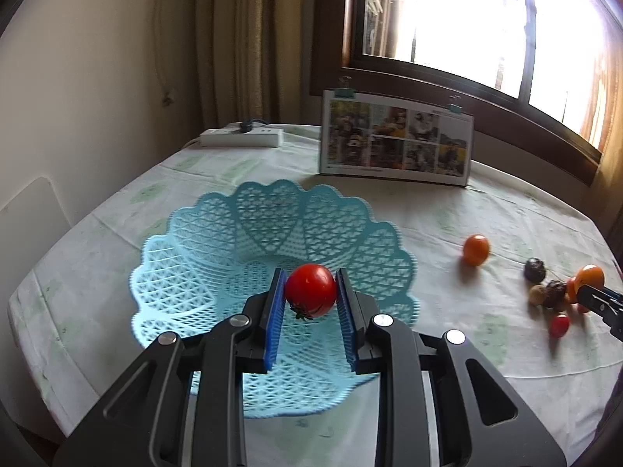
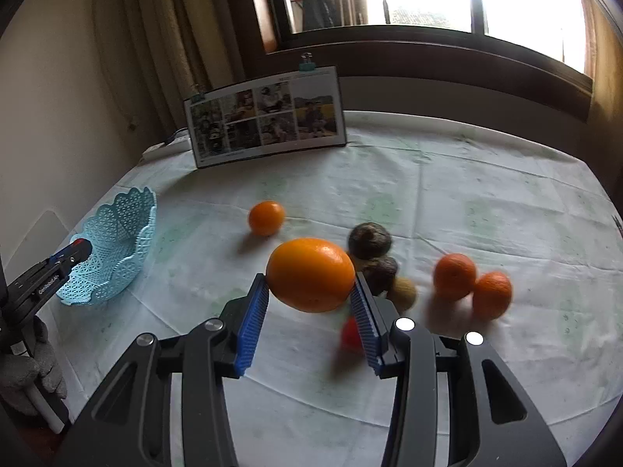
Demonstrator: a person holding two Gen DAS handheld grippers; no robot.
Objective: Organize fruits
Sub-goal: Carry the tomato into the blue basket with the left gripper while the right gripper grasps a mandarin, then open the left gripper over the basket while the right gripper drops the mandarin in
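Note:
My left gripper (image 1: 310, 286) is shut on a red tomato (image 1: 310, 290), held above the light blue lattice basket (image 1: 218, 257). My right gripper (image 2: 311, 284) is shut on a large orange (image 2: 310, 274), lifted above the tablecloth. Under and beside it lie two dark round fruits (image 2: 370, 240), a small tan fruit (image 2: 403, 292), a blurred red fruit (image 2: 350, 334), two mandarins (image 2: 454, 275) and another mandarin (image 2: 266, 218) farther left. The basket (image 2: 113, 245) shows at the left of the right wrist view, with the left gripper's tip (image 2: 78, 251) over it.
A clipped photo board (image 1: 397, 140) stands at the back of the table by the window. A white power strip (image 1: 241, 138) lies at the back left. A lone mandarin (image 1: 476, 249) and a small red fruit (image 1: 559, 325) lie on the cloth right of the basket. A gloved hand (image 2: 27, 373) shows at lower left.

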